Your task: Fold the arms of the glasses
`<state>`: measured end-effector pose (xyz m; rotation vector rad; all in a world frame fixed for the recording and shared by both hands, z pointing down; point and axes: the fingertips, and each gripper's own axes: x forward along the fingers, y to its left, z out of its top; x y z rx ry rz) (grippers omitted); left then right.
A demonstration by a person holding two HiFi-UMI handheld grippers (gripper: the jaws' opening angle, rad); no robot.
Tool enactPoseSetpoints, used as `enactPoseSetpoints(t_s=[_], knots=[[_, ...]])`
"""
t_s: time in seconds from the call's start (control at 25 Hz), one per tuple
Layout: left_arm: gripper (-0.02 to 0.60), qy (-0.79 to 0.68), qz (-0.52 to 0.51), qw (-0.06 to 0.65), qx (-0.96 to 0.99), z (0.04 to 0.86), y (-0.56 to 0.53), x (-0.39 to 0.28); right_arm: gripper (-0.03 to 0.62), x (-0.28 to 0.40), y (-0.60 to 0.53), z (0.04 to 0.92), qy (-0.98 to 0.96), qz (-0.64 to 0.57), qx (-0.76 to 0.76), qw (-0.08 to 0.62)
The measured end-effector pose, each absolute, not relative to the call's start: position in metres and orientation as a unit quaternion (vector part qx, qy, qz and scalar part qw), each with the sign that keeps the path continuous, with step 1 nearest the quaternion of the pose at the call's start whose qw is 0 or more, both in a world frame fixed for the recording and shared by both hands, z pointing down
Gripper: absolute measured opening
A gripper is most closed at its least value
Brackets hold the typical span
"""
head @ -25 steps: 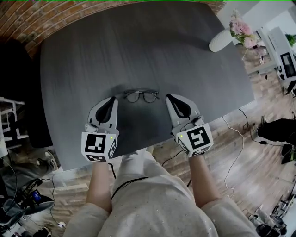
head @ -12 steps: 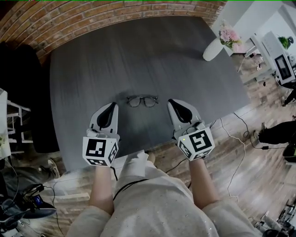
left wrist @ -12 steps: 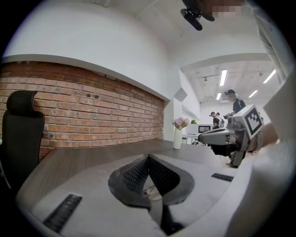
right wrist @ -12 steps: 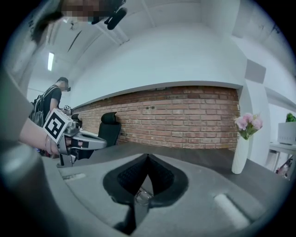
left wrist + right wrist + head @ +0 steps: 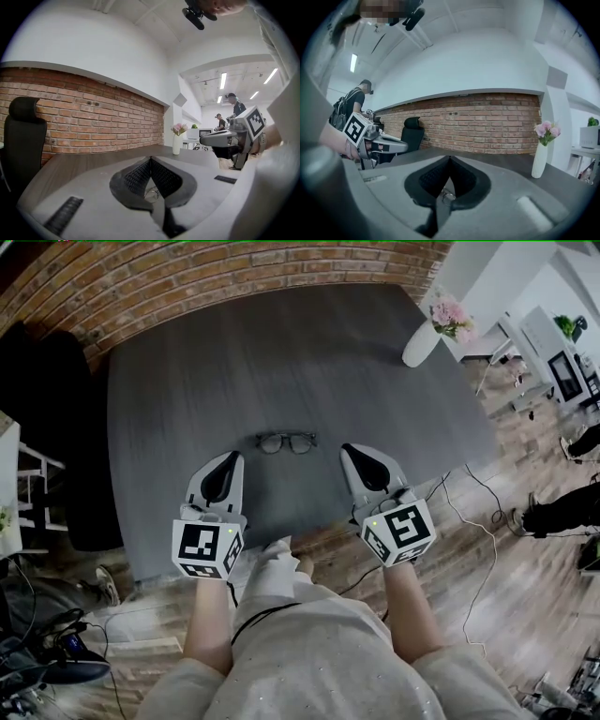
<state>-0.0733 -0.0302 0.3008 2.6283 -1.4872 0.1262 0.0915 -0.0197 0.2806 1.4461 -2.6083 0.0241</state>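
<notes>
Both grippers are pulling back toward me since a second ago, leaving the glasses (image 5: 286, 442) alone on the table (image 5: 281, 352). On the left, my left gripper (image 5: 228, 457) is hovering over the near edge, its jaws pressed together with nothing between them. In the middle, the glasses are lying flat, just ahead of both tips and touching neither. I'm seeing no arms sticking out, so I'm judging both folded, though they're small from up here. On the right, my right gripper (image 5: 352, 450) is likewise closed and empty. Folding is looking finished; only clearing away is remaining.
</notes>
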Motion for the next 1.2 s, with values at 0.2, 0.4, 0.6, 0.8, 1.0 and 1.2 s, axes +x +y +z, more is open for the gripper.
enactPoseSetpoints(t_s=[0.2, 0.4, 0.6, 0.8, 1.0, 1.2], knots=[[-0.002, -0.496, 0.028, 0.051, 0.866, 0.287, -0.019, -0.076, 0.0, 0.092, -0.008, 0.27, -0.874, 0.002, 0.482, 0.068], [-0.002, -0.501, 0.009, 0.044, 0.864, 0.268, -0.011, -0.084, 0.0, 0.091, 0.0, 0.258, -0.873, -0.002, 0.484, 0.056], [-0.002, -0.506, -0.005, 0.042, 0.862, 0.255, -0.004, -0.088, 0.0, 0.088, 0.007, 0.25, -0.876, -0.003, 0.48, 0.049], [-0.002, -0.506, -0.011, 0.045, 0.862, 0.253, 0.001, -0.09, 0.0, 0.087, 0.012, 0.244, -0.877, -0.008, 0.479, 0.046], [-0.002, -0.498, -0.016, 0.048, 0.865, 0.251, -0.005, -0.09, 0.0, 0.09, 0.007, 0.24, -0.872, -0.006, 0.488, 0.04], [-0.002, -0.485, -0.017, 0.05, 0.873, 0.249, -0.018, -0.093, 0.0, 0.085, -0.004, 0.233, -0.866, -0.009, 0.498, 0.032]])
